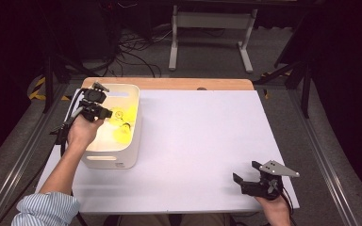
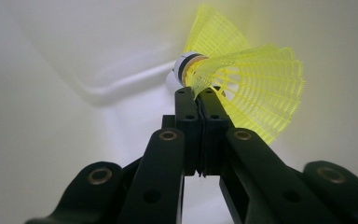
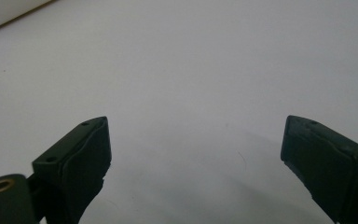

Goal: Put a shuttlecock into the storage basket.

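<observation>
The left gripper [image 1: 104, 113] is down inside the white bin [image 1: 133, 146], which sits at the left edge of the table [image 1: 202, 141], near the far left corner. Its jaws are pressed together on the skirt of a yellow shuttlecock [image 2: 247, 93], right beside the cork end. So the grab looks done. I think the lift out of the bin is not done yet, because the bin's white walls are all around the shuttlecock in the left gripper view.

At least one more yellow shuttlecock [image 1: 121, 134] lies on the bin floor, so there is likely more picking to do.

The right gripper [image 1: 248, 175] waits near the table's near right corner. Its jaws are spread wide with nothing between them, and it hangs just over the bare table top.

The shuttlecock skirt is thin yellow plastic, made like a net with lots of tiny holes, and it fans out like a cone. Its tip is round and white with a dark band around it. The bin is smooth, hard plastic with rounded corners. The table top is flat, white and plain, with a wooden strip along the far edge.
</observation>
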